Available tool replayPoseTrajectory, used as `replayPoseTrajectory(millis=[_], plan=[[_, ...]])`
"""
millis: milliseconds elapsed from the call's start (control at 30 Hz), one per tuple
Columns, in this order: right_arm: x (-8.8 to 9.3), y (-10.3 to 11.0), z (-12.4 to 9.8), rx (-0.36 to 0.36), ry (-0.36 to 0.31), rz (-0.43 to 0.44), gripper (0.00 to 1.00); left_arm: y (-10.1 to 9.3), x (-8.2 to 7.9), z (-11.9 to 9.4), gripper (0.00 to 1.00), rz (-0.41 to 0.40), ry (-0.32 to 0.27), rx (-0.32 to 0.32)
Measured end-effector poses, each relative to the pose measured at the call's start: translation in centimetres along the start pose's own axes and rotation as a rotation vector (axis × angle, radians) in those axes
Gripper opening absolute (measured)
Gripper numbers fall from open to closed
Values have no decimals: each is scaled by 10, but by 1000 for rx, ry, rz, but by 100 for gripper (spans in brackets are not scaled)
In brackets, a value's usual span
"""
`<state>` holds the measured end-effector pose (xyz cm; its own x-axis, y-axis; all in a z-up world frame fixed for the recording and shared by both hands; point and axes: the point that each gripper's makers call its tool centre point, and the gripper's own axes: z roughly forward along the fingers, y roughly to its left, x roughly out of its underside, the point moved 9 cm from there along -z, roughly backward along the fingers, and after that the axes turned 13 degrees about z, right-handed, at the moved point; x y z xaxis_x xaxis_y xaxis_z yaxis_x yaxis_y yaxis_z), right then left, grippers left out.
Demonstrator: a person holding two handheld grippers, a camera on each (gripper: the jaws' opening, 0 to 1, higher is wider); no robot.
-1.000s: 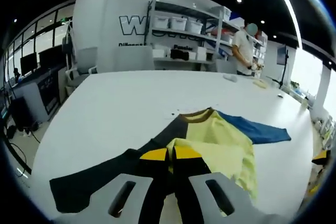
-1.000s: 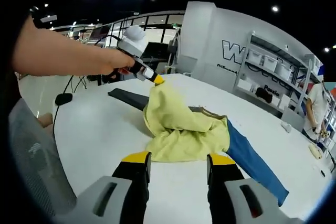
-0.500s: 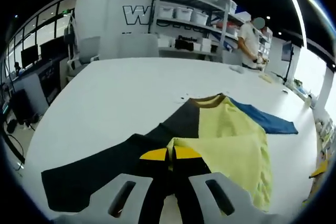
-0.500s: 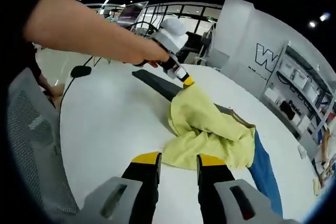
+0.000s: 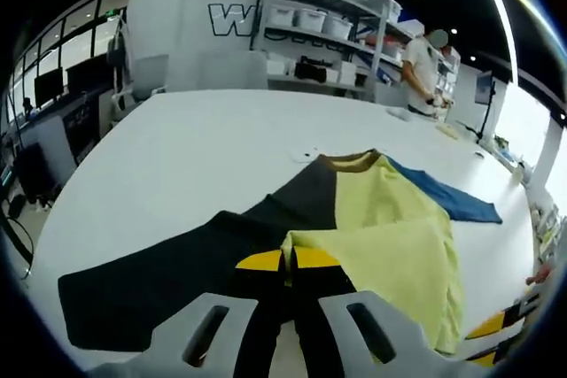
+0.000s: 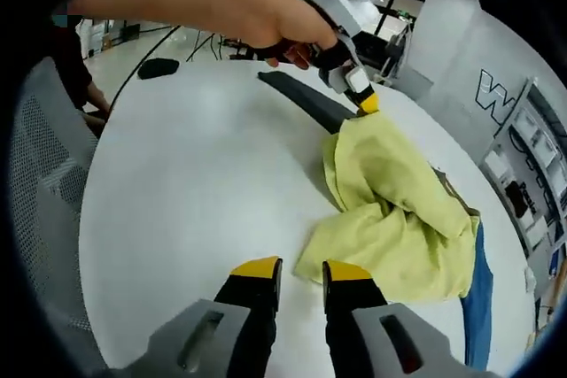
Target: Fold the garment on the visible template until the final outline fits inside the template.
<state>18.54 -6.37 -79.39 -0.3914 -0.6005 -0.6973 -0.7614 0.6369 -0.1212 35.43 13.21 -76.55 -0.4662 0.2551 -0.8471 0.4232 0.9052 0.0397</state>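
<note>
Back wall (image 5: 186, 33), left gripper view: large white outlined letter "W" legible at upper left of the shelving; the letters after it are cut off behind the shelf unit (image 5: 323, 42) and cannot be read

Same wall in the right gripper view (image 6: 461, 68): a "W" legible at the far right edge, rest of the word out of frame

Smaller dark lettering below the big word: too small and blurred to read

No other legible text, labels or numbers

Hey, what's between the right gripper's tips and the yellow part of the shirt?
Nothing but bare white table. In the right gripper view, the right gripper sits just short of the shirt hem, jaws nearly closed and empty.
</note>
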Motion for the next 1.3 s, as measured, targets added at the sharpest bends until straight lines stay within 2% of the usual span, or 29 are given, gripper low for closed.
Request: replayPoseTrajectory(millis=[167, 200, 233, 267, 433, 567, 767, 967, 1300], plan=[[4, -3, 8, -15, 13, 41, 16, 3, 1, -1, 0, -8, 1, -4], [3, -2, 9, -29, -10, 67, 15, 4, 1, -1, 0, -7, 0, -5], [4, -3, 9, -24, -1, 67, 14, 4, 1, -1, 0, -8, 0, -5], [5, -5, 11, -21, 7, 104, 13, 5, 0, -1, 0, -7, 0, -6], [5, -10, 7, 3, -31, 82, 6, 5, 0, -1, 0, -5, -2, -6], [8, -11, -3, 39, -36, 64, 0, 5, 1, -1, 0, 2, 3, -6], [8, -14, -8, 54, -24, 123, 0, 3, -2, -5, 0, 9, 0, -4], [2, -14, -28, 63, -55, 132, 0, 0, -5, -20, 0, 34, -9, -1], [9, -24, -73, 114, -103, 148, 0, -19, -7, -62, 0, 87, -40, 25]])
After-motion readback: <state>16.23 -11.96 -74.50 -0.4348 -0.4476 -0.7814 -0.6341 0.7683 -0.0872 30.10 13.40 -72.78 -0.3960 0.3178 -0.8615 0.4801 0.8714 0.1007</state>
